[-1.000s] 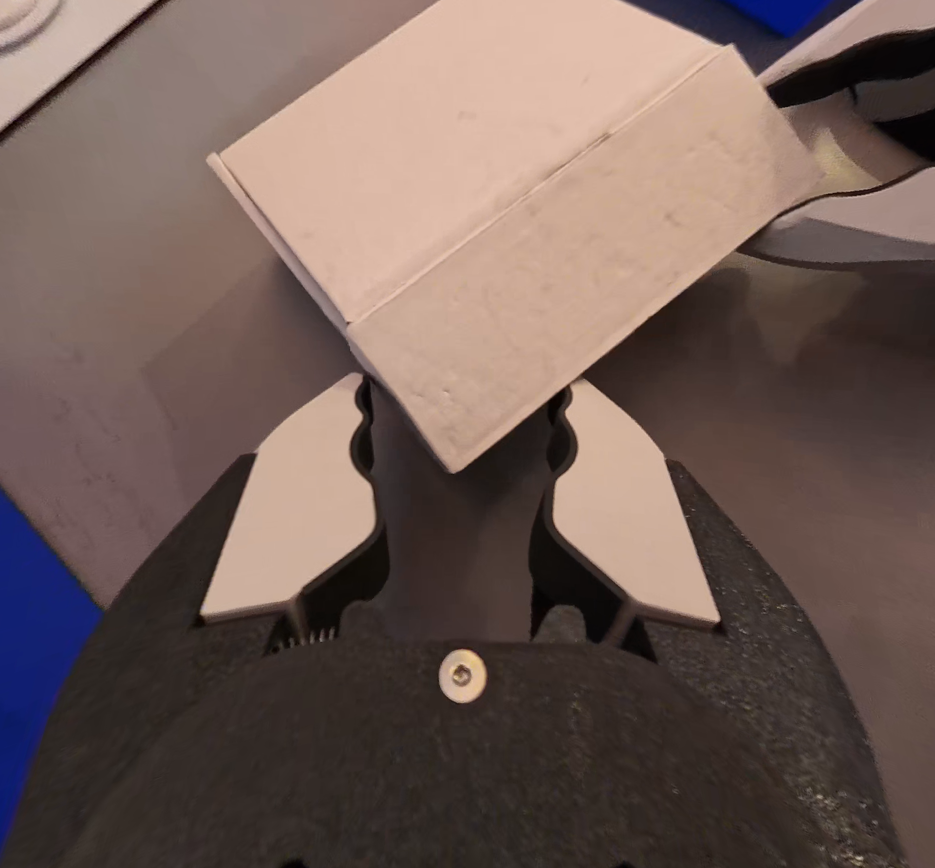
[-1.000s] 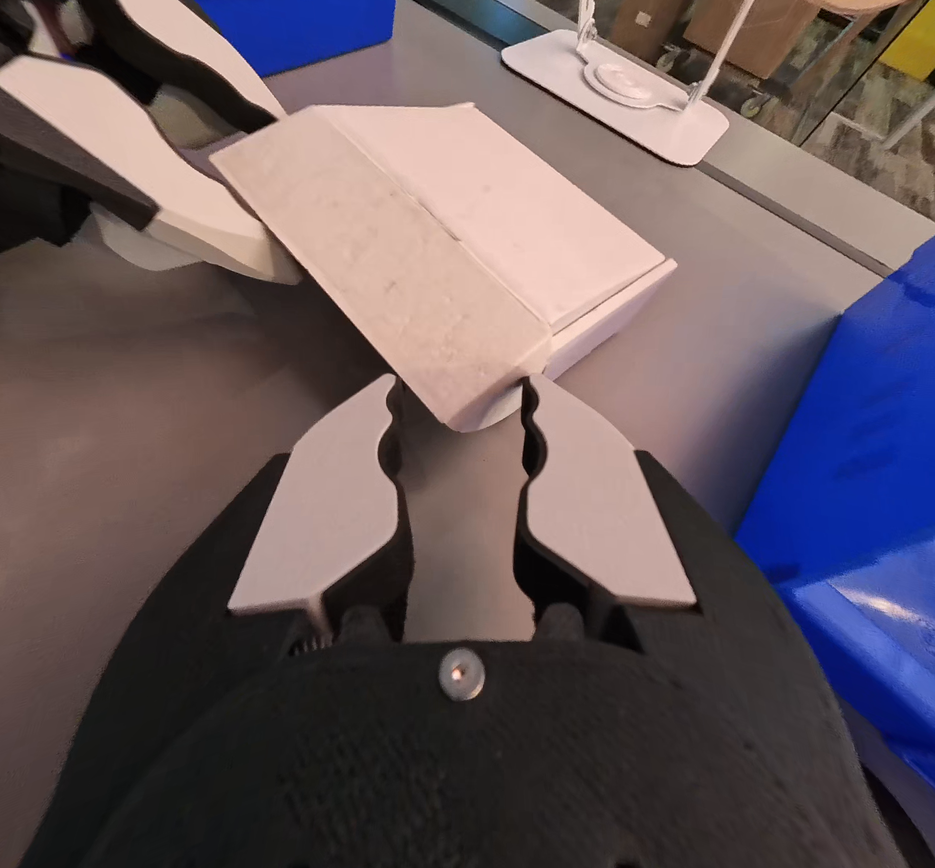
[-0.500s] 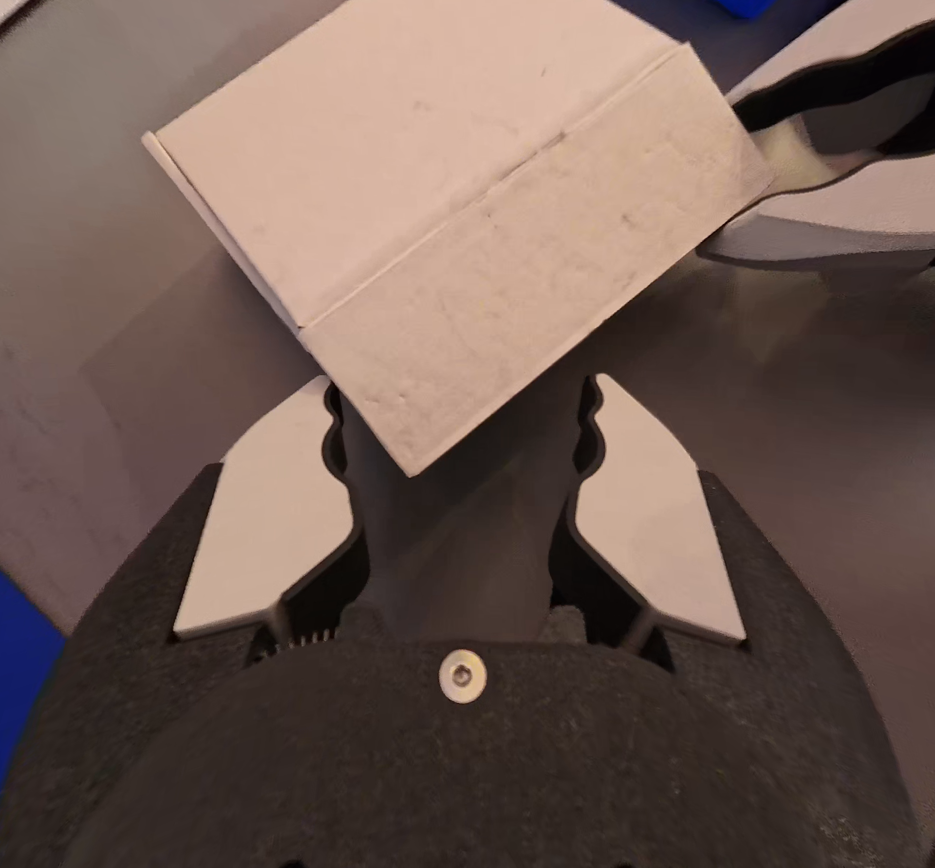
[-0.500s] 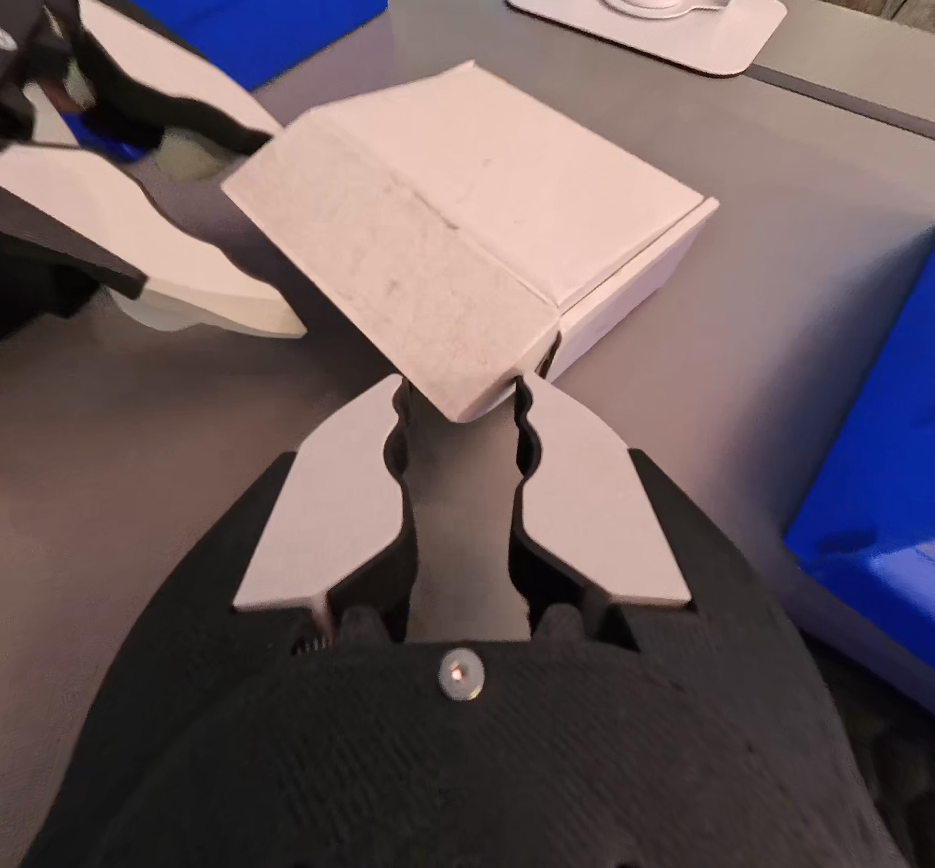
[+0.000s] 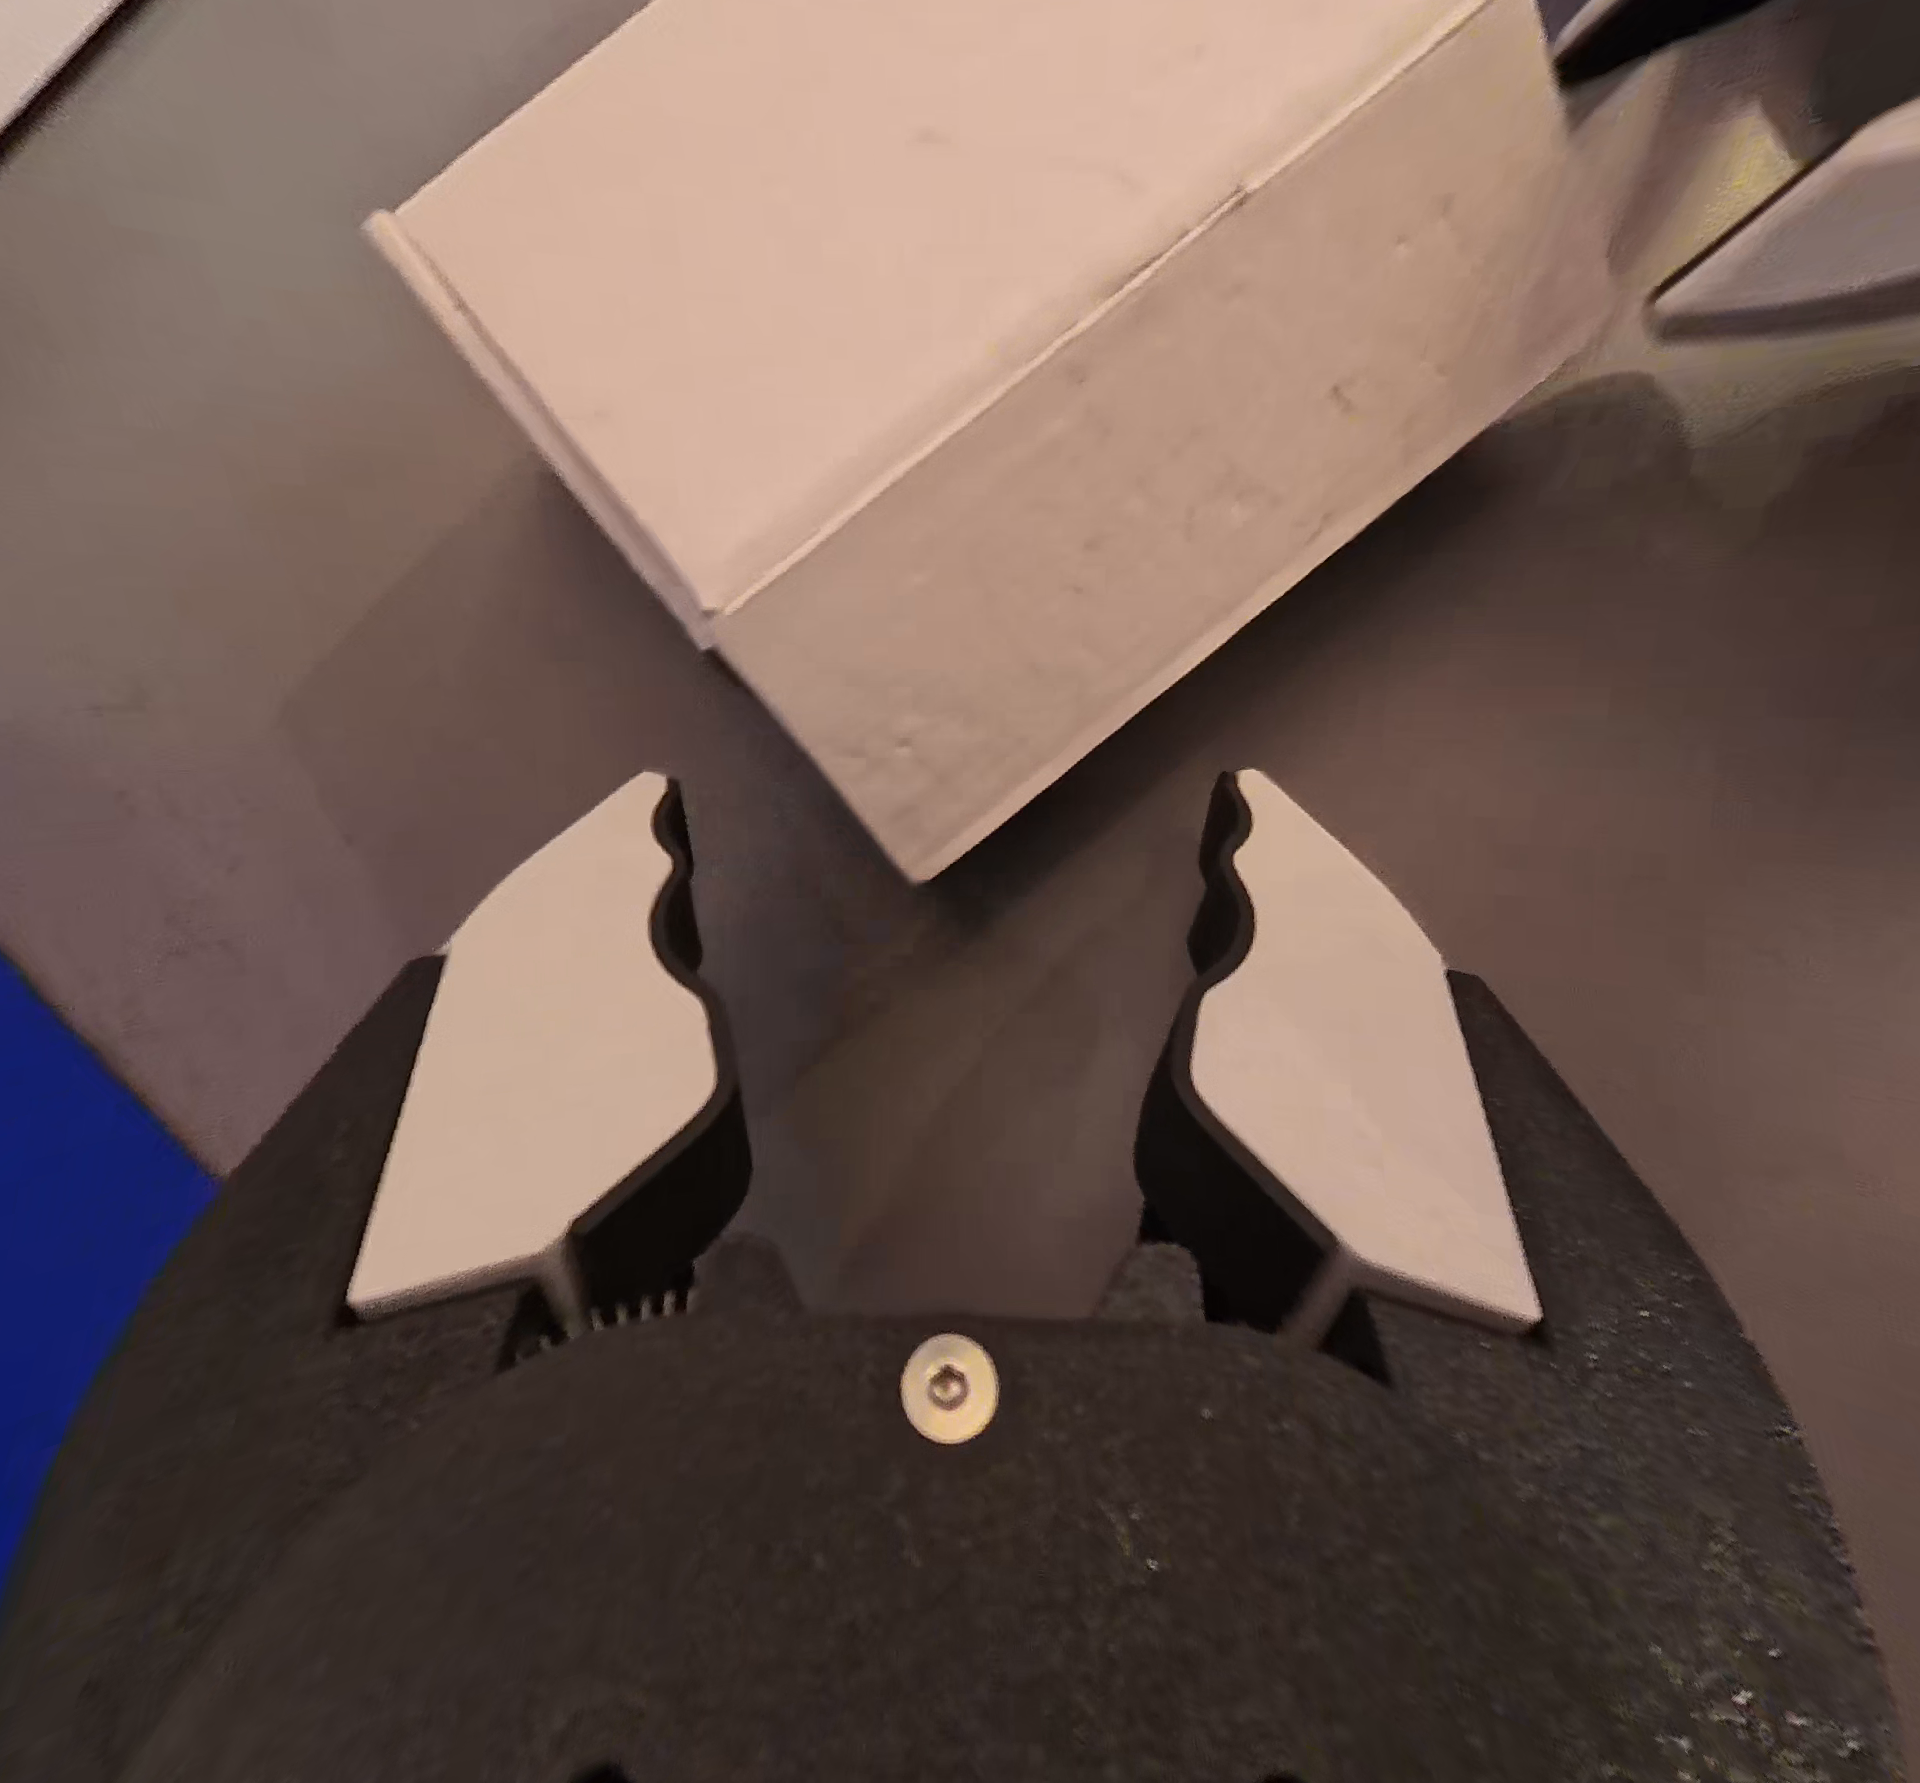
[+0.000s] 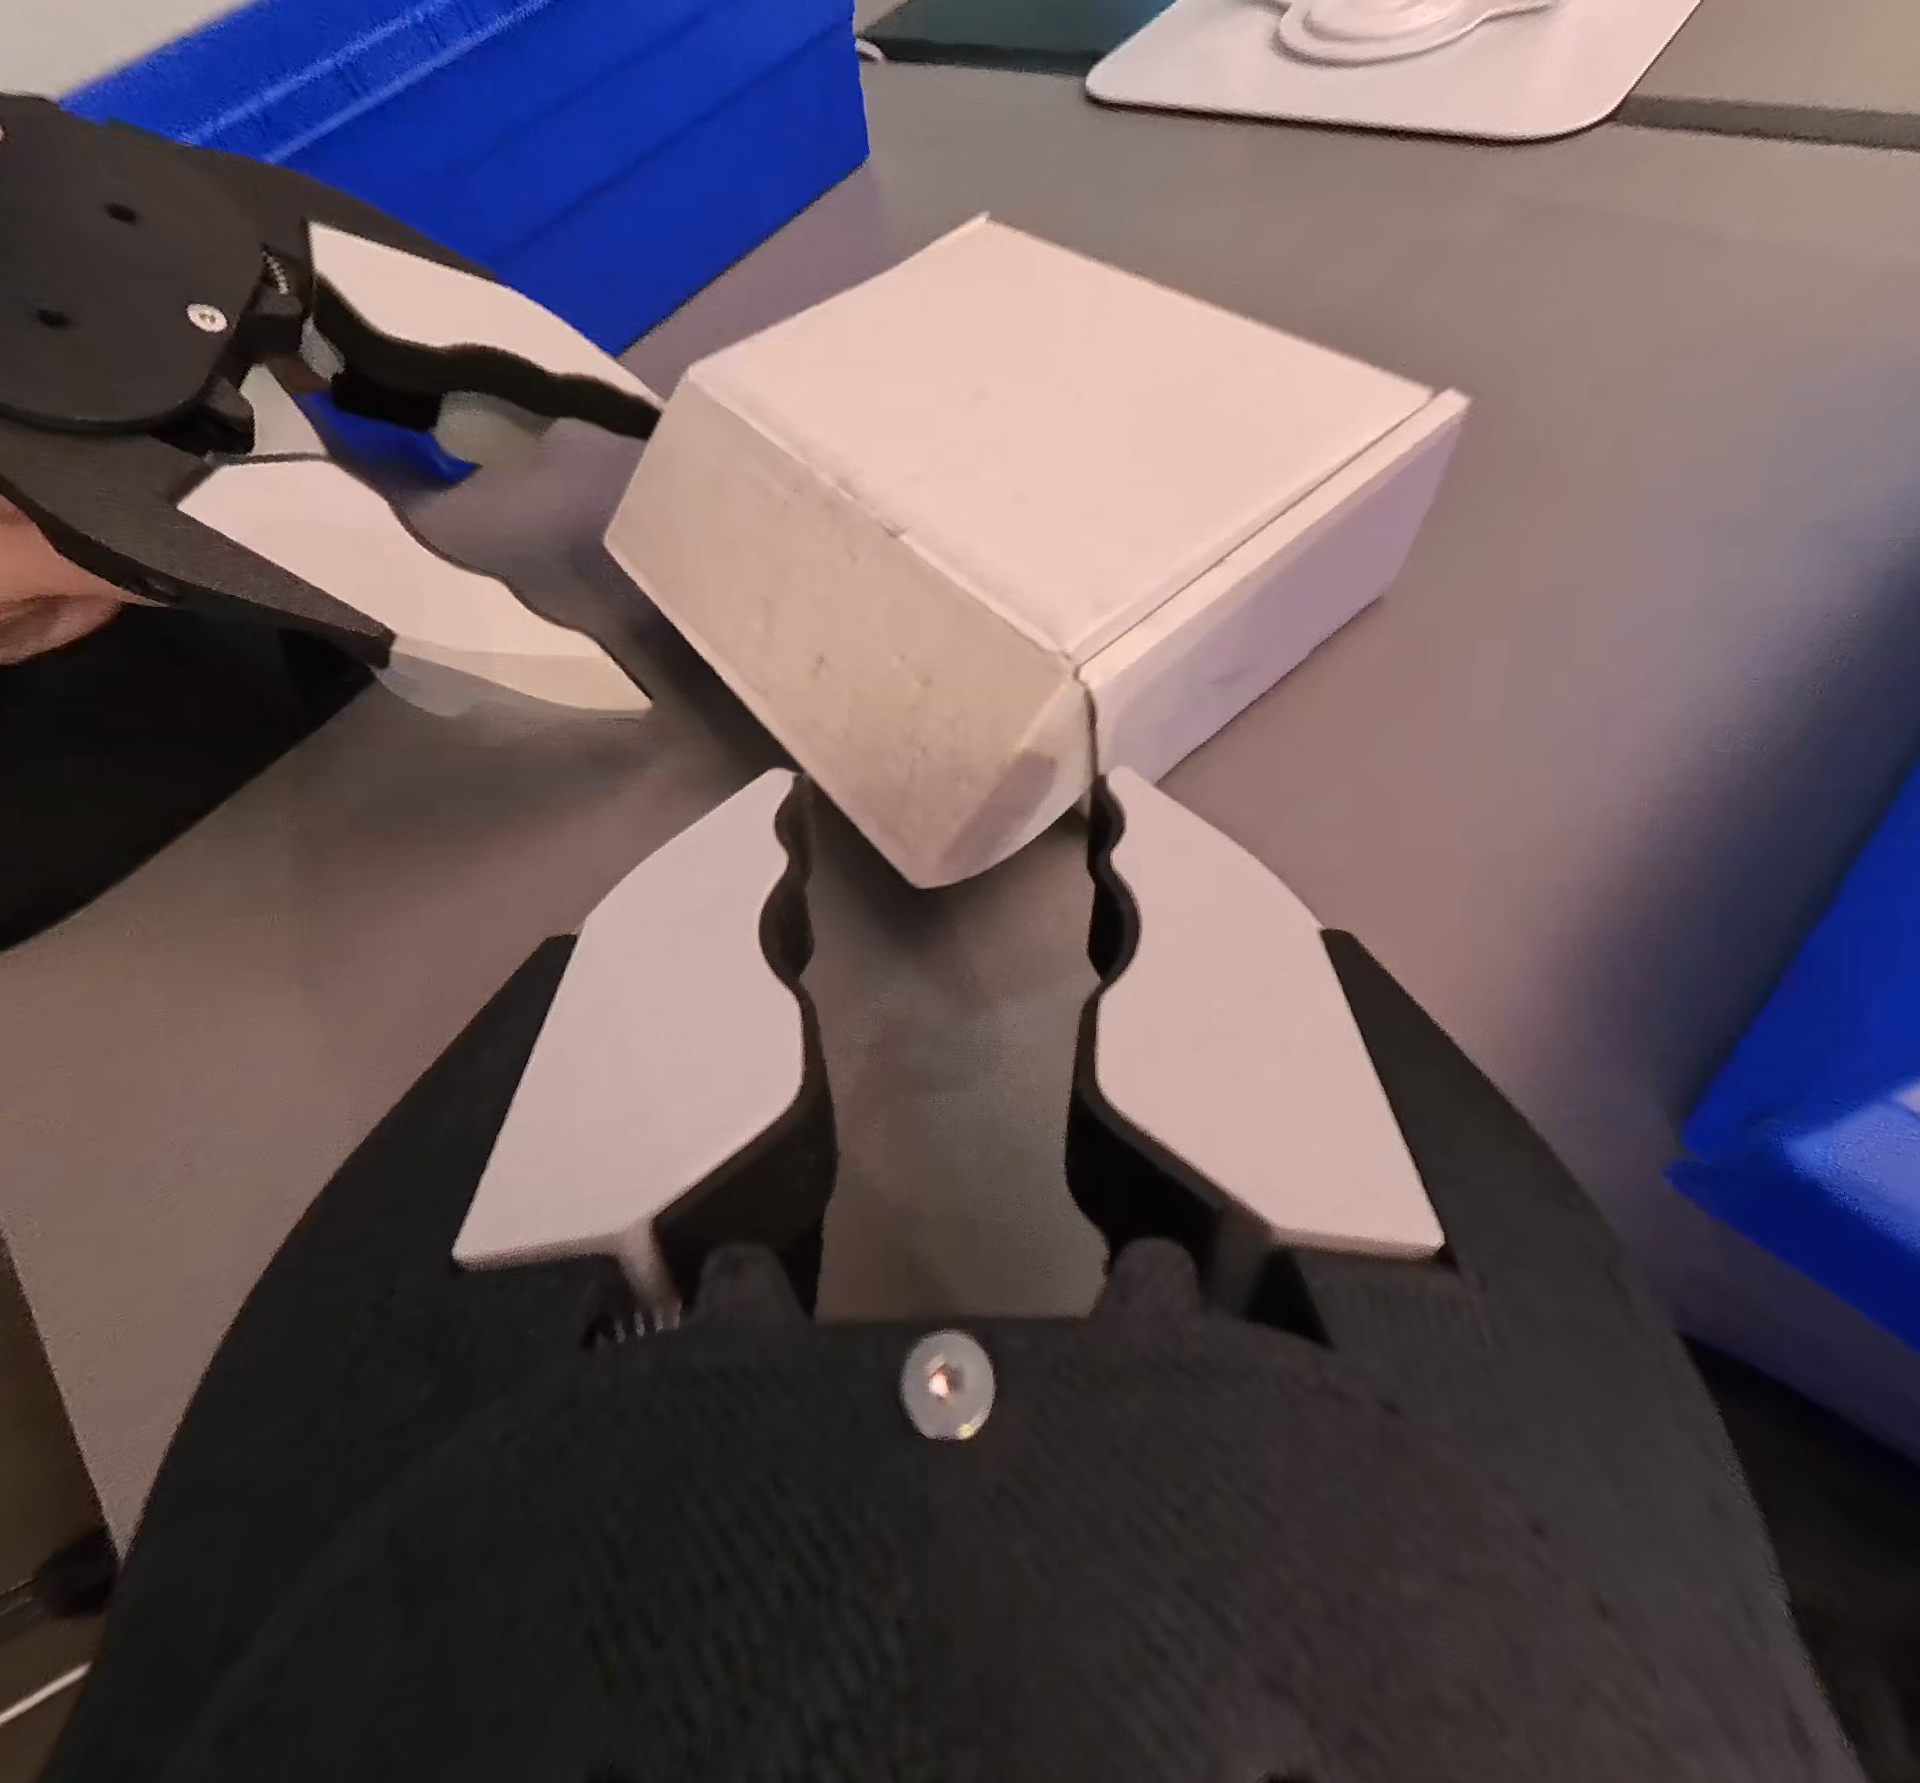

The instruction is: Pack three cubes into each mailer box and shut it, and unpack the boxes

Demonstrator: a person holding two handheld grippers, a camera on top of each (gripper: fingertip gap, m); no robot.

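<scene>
A white mailer box [image 5: 883, 258] lies on the grey table with its lid down. Its front flap [image 6: 831, 653] is folded over and slants down the front. No cubes show. My left gripper [image 5: 945, 798] is open wide, with the flap's near corner just ahead of its fingertips and apart from them. My right gripper [image 6: 945, 788] is open, with the flap's other corner between its fingertips. I cannot tell if it touches. The left gripper also shows in the right wrist view [image 6: 634, 554], open beside the flap's left end. The right gripper also shows in the left wrist view [image 5: 1766, 175].
A blue bin [image 6: 520, 102] stands behind the left gripper and another blue bin [image 6: 1818, 1110] at the right table edge. A white stand base [image 6: 1403, 50] and a dark flat slab [image 6: 1018, 19] lie at the back. A hand [image 6: 31, 590] shows at the left.
The front flap has swung from sticking outward to slanting down over the box front. My left gripper has opened wider and drawn back from the corner. The right gripper stays at its corner.
</scene>
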